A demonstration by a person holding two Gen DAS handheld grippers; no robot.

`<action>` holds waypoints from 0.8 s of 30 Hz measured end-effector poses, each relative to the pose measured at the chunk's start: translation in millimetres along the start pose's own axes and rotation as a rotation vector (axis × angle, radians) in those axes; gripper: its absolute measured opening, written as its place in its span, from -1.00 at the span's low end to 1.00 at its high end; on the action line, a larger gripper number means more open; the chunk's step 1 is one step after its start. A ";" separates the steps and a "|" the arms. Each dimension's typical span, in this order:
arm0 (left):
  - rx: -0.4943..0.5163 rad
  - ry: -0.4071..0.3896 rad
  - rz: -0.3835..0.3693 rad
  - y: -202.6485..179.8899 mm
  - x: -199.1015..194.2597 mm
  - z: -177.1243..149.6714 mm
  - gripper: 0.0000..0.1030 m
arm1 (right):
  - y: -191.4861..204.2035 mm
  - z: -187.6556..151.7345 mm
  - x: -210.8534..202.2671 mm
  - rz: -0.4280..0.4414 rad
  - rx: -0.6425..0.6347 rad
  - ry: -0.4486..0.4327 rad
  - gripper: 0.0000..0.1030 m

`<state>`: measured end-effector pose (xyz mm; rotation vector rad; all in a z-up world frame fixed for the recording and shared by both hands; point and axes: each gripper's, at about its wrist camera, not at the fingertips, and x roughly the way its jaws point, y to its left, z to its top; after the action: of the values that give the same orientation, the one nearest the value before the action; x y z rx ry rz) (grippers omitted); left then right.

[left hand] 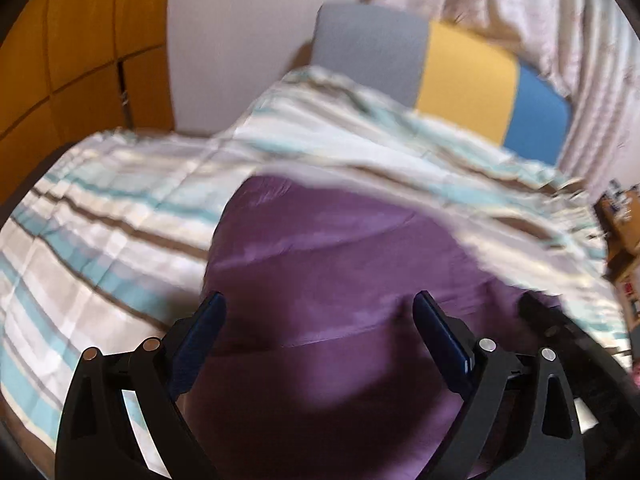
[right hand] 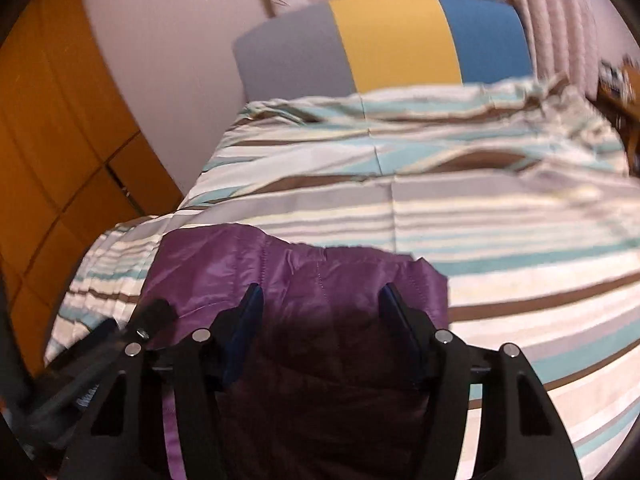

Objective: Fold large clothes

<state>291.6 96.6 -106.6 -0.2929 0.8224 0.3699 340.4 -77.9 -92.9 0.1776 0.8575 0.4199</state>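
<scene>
A purple quilted garment (left hand: pixel 328 240) lies folded on a striped bedspread (left hand: pixel 100 220), near the bed's front edge. My left gripper (left hand: pixel 320 300) hovers over it, jaws spread wide with only the cloth beneath them. In the right wrist view the same purple garment (right hand: pixel 240 256) shows a stitched edge towards the headboard. My right gripper (right hand: pixel 320 292) stands above its near part, jaws apart and pressing on nothing. The dark frame of the other gripper (right hand: pixel 148 320) shows at the lower left. Both views are blurred.
The bedspread (right hand: pixel 500 240) covers the whole bed. A grey, yellow and blue headboard (right hand: pixel 400 40) stands at the far end. An orange-brown wardrobe (left hand: pixel 80 40) is on the left, pale curtains (left hand: pixel 520 8) behind, and a cluttered wooden shelf (left hand: pixel 620 216) at the right.
</scene>
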 end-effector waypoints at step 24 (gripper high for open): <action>0.012 -0.064 -0.037 10.8 35.8 -31.7 0.93 | -12.8 -44.9 64.2 -0.064 -0.132 -0.007 0.22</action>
<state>288.5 101.3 -155.3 -0.2835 0.7554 0.3379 346.9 -62.8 -170.5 0.0299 0.8233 0.4146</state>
